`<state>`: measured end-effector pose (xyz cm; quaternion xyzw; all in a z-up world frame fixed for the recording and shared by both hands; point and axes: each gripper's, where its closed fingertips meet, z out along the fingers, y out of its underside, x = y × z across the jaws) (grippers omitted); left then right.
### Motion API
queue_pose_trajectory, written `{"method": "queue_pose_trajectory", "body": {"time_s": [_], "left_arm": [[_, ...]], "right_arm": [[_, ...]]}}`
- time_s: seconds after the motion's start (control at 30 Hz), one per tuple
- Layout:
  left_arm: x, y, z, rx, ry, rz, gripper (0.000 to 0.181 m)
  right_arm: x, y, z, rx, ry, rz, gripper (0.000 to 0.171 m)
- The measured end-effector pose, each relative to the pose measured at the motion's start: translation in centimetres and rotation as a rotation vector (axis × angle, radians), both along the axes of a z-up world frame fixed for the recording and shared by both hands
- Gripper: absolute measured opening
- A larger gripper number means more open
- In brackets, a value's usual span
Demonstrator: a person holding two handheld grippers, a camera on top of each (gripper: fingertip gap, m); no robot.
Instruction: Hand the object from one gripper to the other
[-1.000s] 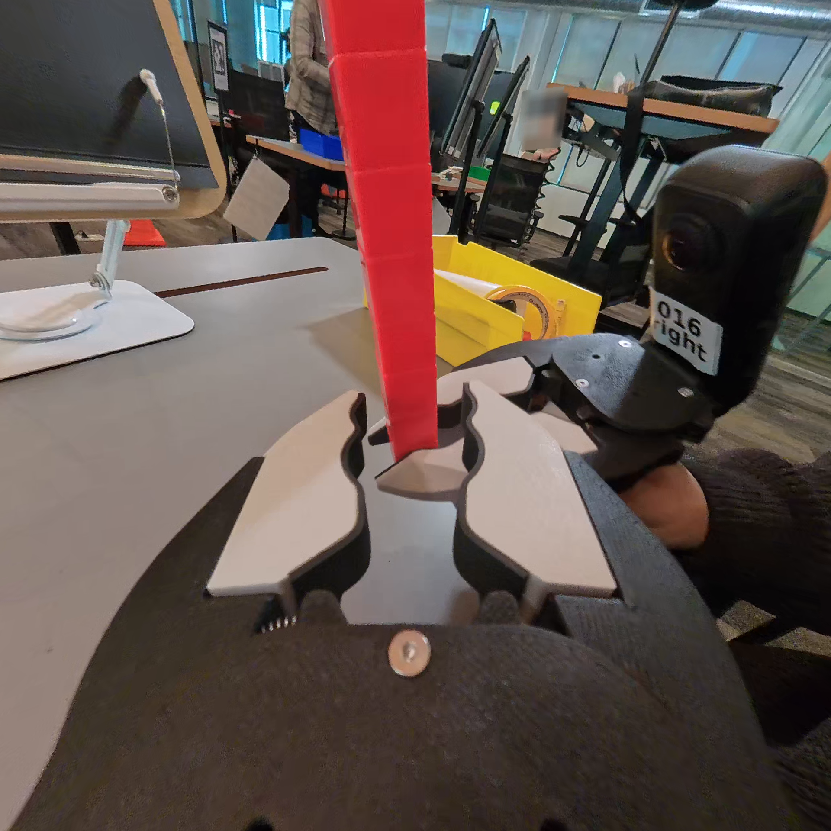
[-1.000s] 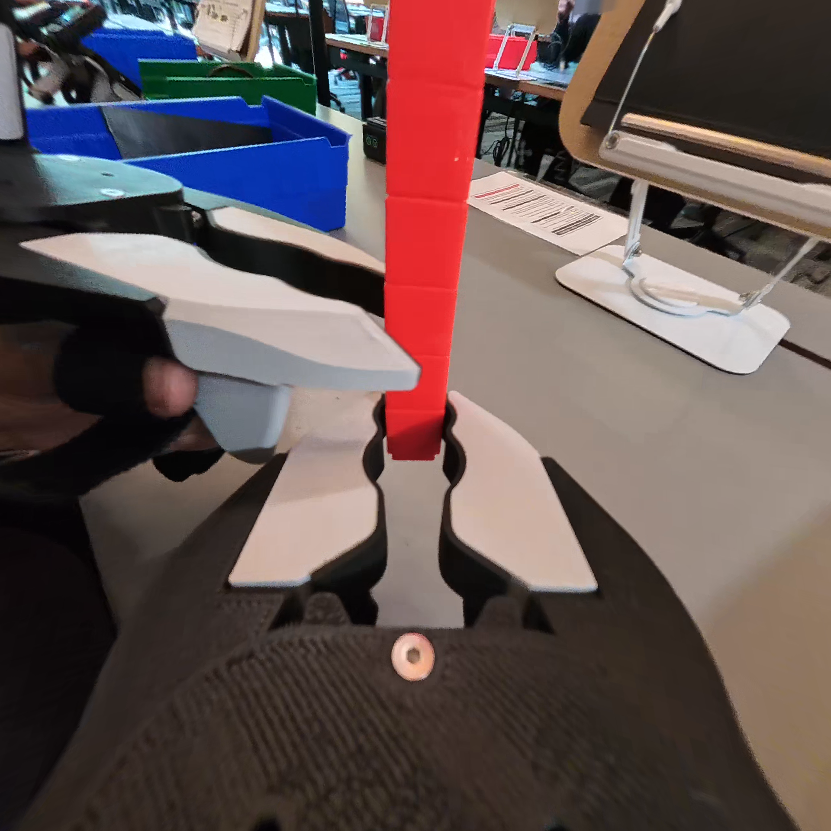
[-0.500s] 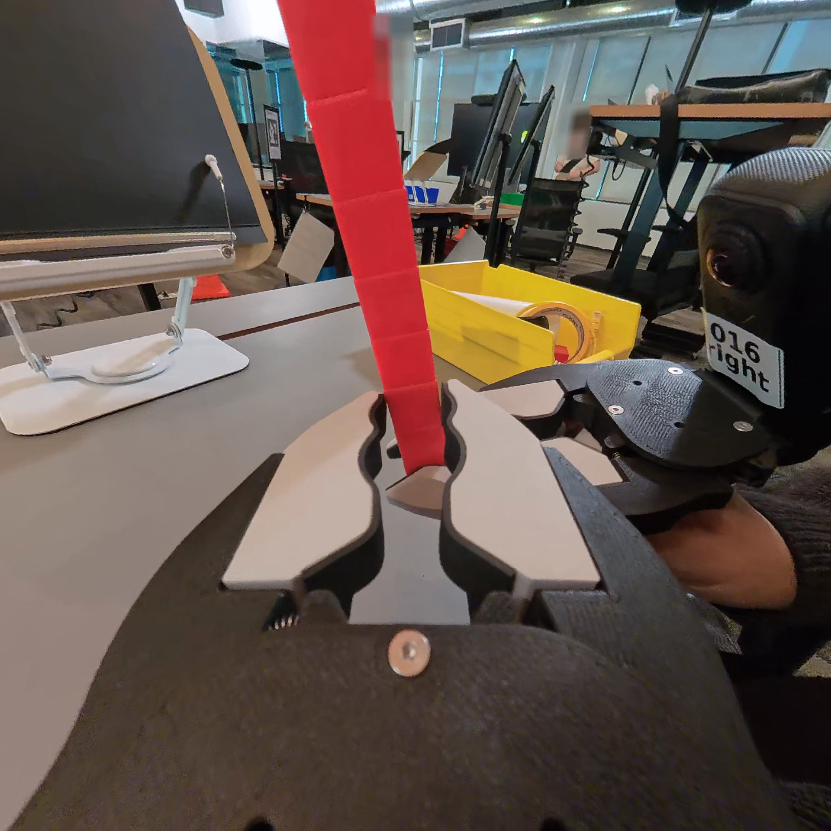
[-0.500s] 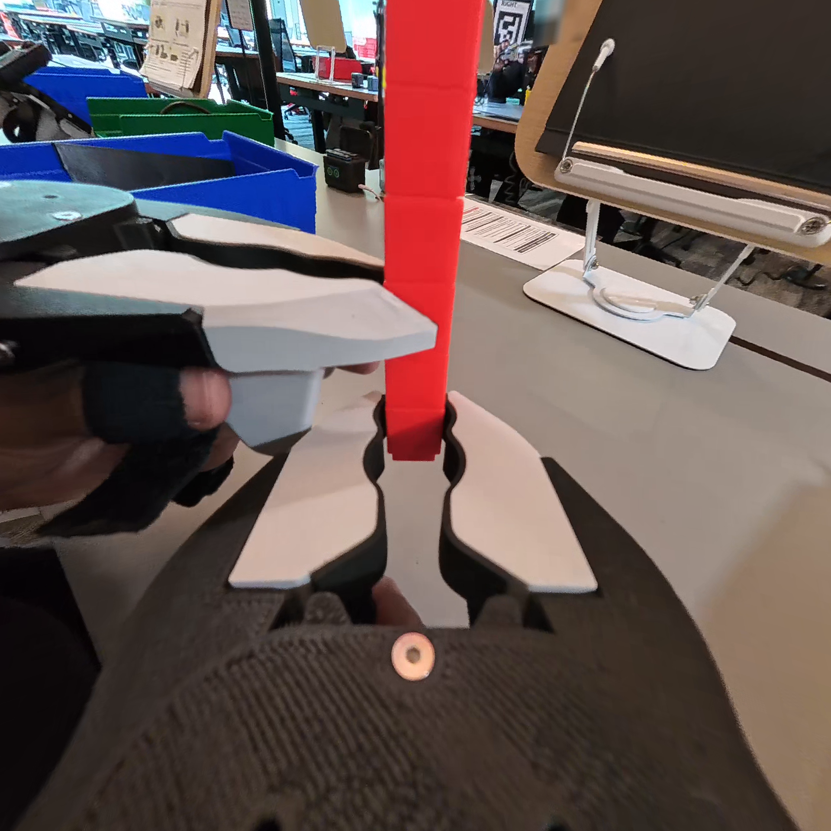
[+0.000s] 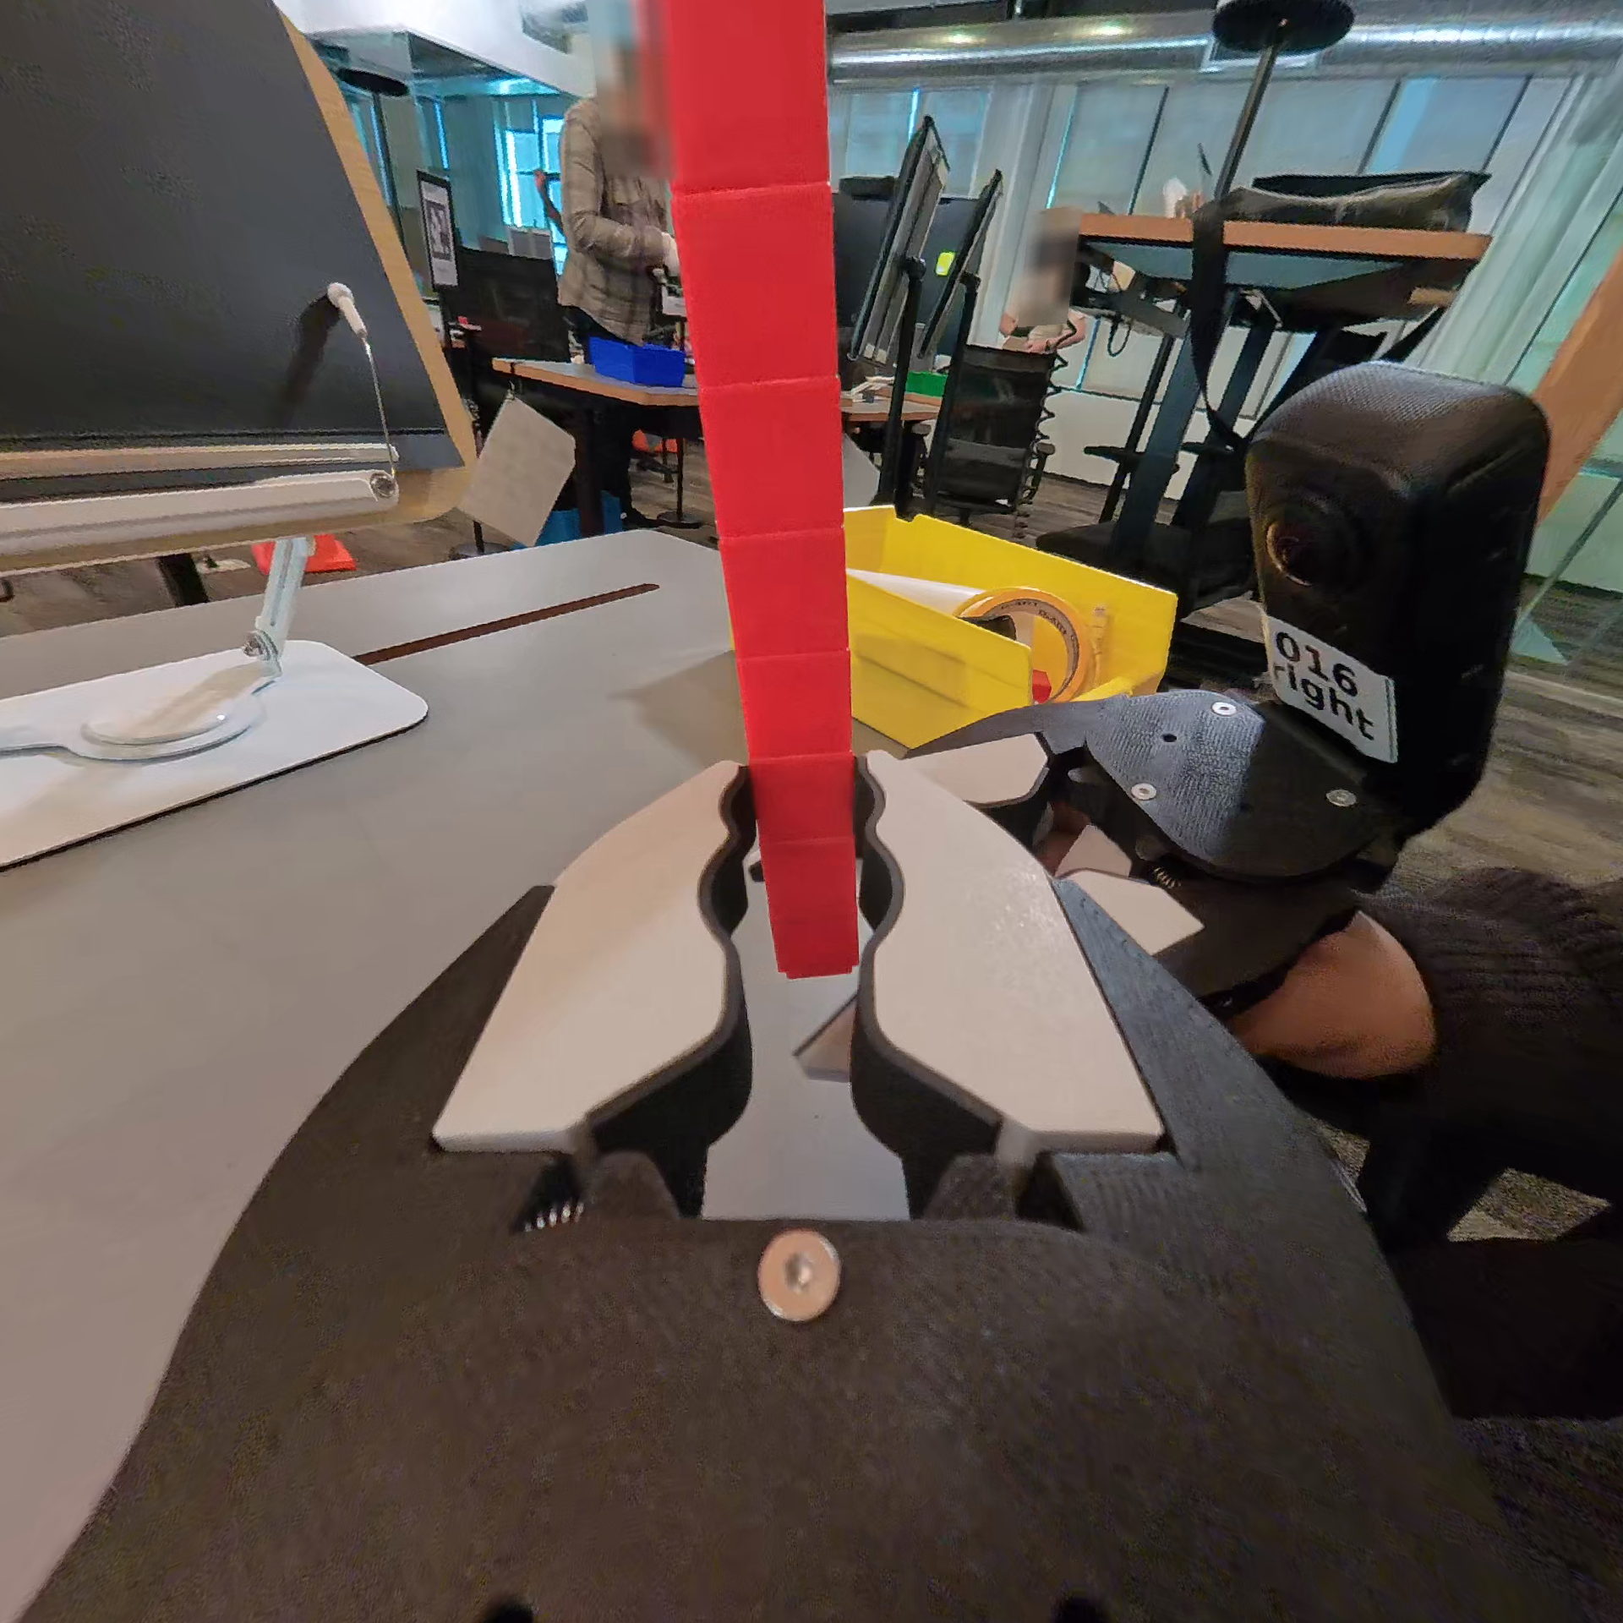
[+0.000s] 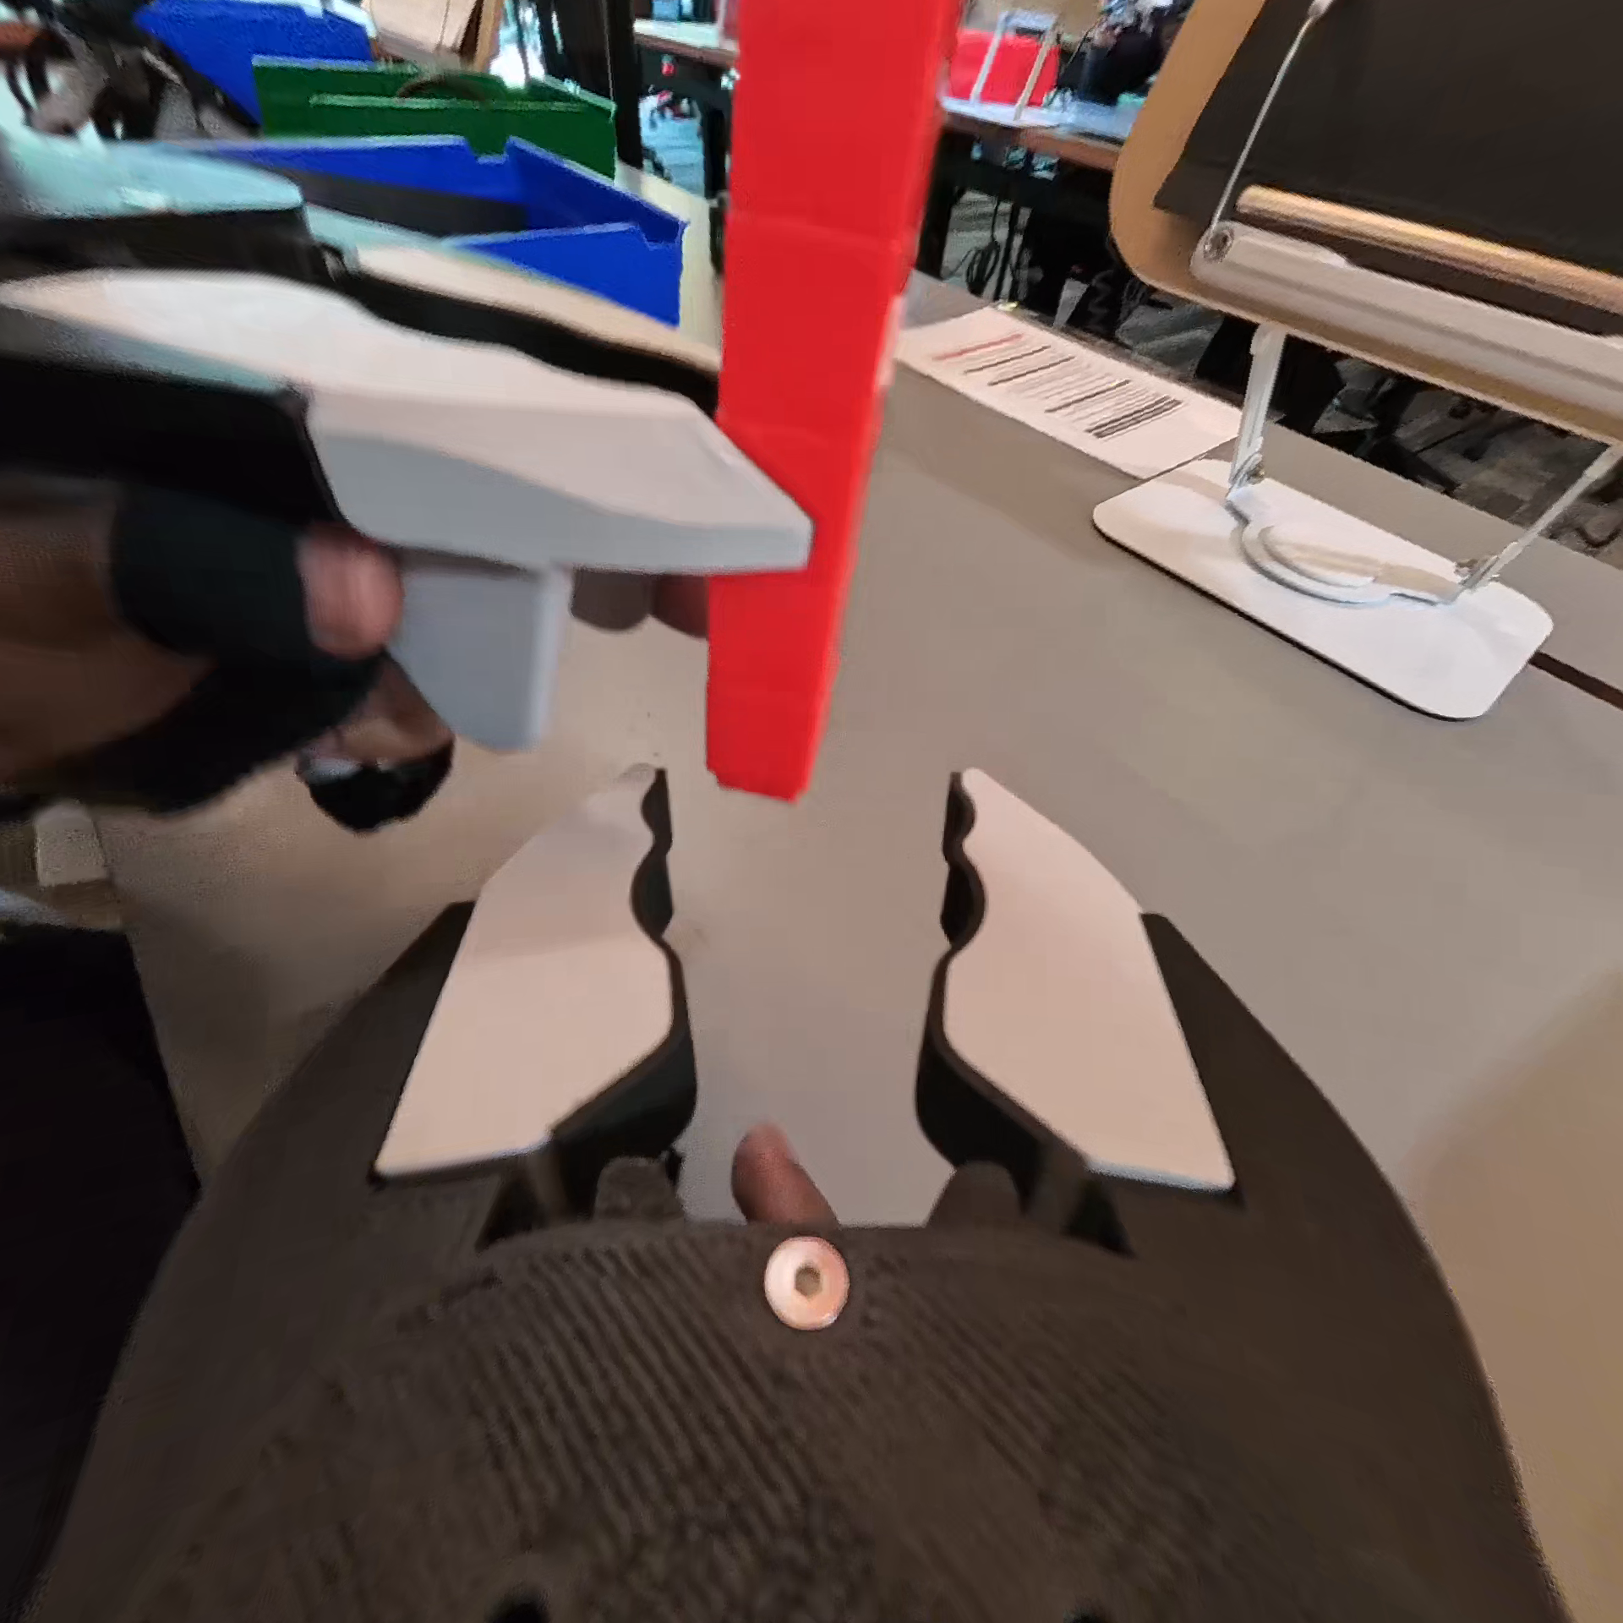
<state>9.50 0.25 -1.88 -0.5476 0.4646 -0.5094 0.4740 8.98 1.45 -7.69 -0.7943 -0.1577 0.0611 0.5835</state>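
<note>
Gripping the red block stick point(image 5: 795, 615) near its lower end, the left gripper point(image 5: 804, 790) is clamped firmly in the left wrist view; the stick stands upright above the grey table point(image 5: 263, 922), and the right gripper point(image 5: 1010, 773) sits just beside it, no longer touching.

Seen from the right wrist view, the right gripper point(image 6: 804, 790) now stands wide and empty, where half a second ago it pinched the stick's foot. That foot point(image 6: 773, 685) hangs just above the spread fingertips. Judgement: release is made, so the handover looks essentially complete.
</note>
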Motion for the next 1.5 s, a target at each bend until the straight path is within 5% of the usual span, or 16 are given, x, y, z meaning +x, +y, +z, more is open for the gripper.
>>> {"method": "queue_pose_trajectory", "body": {"time_s": [0.3, 0.8, 1.13, 1.5], "left_arm": [[-0.6, 1.3, -2.0, -0.012, 0.022, -0.165, 0.021], [-1.7, -4.4, -4.6, -0.061, 0.083, -0.635, 0.022], [-2.0, -7.3, -7.0, -0.049, 0.2, -0.765, 0.022], [-2.0, -8.0, -7.5, -0.053, 0.239, -0.782, 0.022]], "right_arm": [[4.3, -0.8, 2.3, 0.091, 0.011, 0.065, 0.053], [2.9, -3.8, 7.7, 0.216, 0.415, 0.346, 0.038], [2.5, -5.7, 11.1, 0.264, 0.639, 0.461, 0.045], [2.1, -5.7, 11.6, 0.238, 0.66, 0.438, 0.043]]}}
